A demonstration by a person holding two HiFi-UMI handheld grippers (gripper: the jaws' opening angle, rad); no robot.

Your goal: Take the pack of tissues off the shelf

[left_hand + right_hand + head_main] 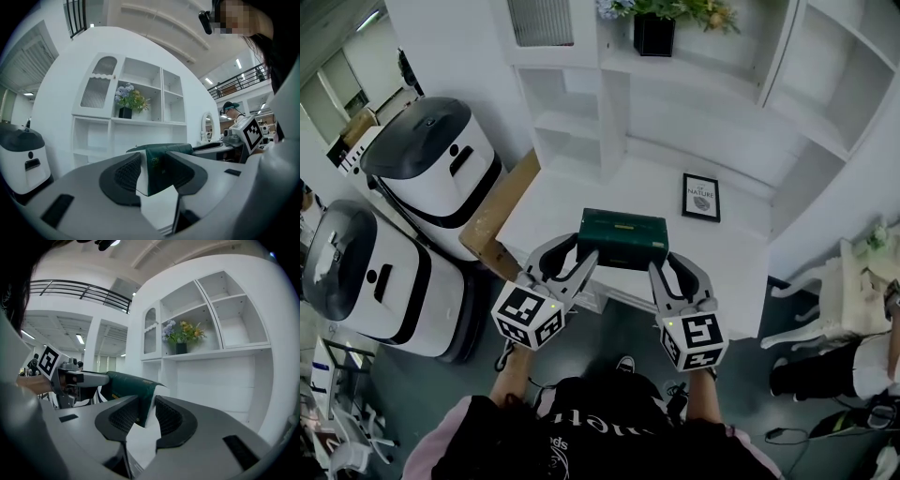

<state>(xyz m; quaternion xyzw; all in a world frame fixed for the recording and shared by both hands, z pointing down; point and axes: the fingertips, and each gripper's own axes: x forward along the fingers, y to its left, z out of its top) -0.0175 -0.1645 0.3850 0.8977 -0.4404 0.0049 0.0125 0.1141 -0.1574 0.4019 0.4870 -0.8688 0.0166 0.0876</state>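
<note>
The pack of tissues [623, 239] is a dark green block held level in the air over the front part of the white counter [581, 192], clear of the shelves. My left gripper [577, 251] is shut on its left end and my right gripper [670, 262] on its right end. In the left gripper view the pack [161, 168] sits wedged between the two dark pads of the left gripper [154, 171]. In the right gripper view the pack's green end [126, 385] runs in between the jaws of the right gripper [146, 411], and the other gripper shows beyond it.
A small framed picture [701, 197] lies on the counter behind the pack. A black pot with flowers [654, 33] stands on the white shelf unit [572, 122]. Two white rounded machines [431, 169] stand at the left, a brown board [497, 216] leans by the counter, and a white chair [825, 295] is at the right.
</note>
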